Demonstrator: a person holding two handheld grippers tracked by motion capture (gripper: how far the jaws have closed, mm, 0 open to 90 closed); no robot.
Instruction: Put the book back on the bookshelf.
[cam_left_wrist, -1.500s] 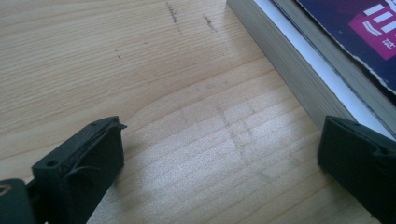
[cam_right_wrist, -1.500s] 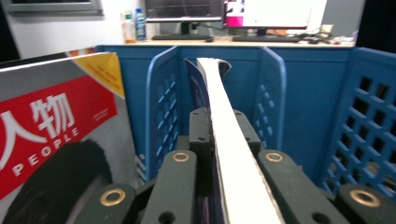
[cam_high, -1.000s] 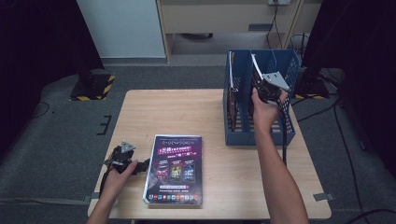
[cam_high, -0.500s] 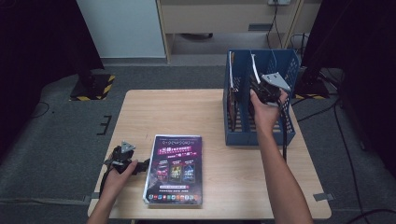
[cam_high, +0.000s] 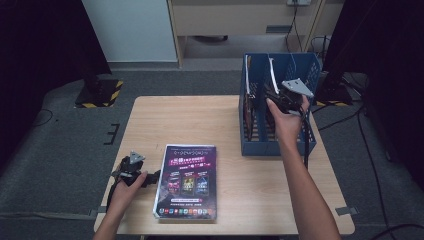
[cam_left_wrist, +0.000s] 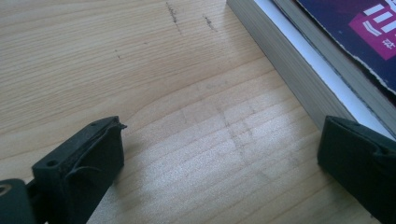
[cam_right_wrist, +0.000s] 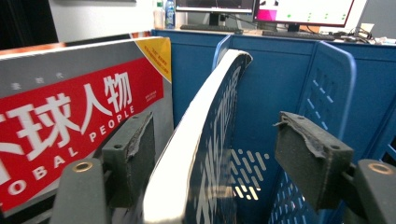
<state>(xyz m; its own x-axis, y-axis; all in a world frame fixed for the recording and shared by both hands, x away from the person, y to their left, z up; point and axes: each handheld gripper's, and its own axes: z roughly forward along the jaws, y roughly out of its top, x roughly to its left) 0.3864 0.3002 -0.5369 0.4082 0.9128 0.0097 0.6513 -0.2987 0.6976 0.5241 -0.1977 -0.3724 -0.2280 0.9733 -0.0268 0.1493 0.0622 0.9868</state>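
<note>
Now the curved magazine (cam_right_wrist: 205, 140) stands between the right tongs (cam_right_wrist: 215, 158), just opened wide

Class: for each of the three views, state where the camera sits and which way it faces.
High view: above table, looking down; forearms, both grippers.
Left gripper view: on left gripper, facing tabletop beside book; open jaws.
Right gripper view: on right gripper, facing into blue rack; jaws just opened around curved magazine.
Shared: book, rack.

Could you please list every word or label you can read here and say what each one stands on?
"GLOBAL PEOPLE", under large white Chinese characters: red band of the grey magazine in the blue file rack.
Dark magazine between the right gripper's jaws: lettering unreadable.
Purple magazine on the table: too small.
</note>
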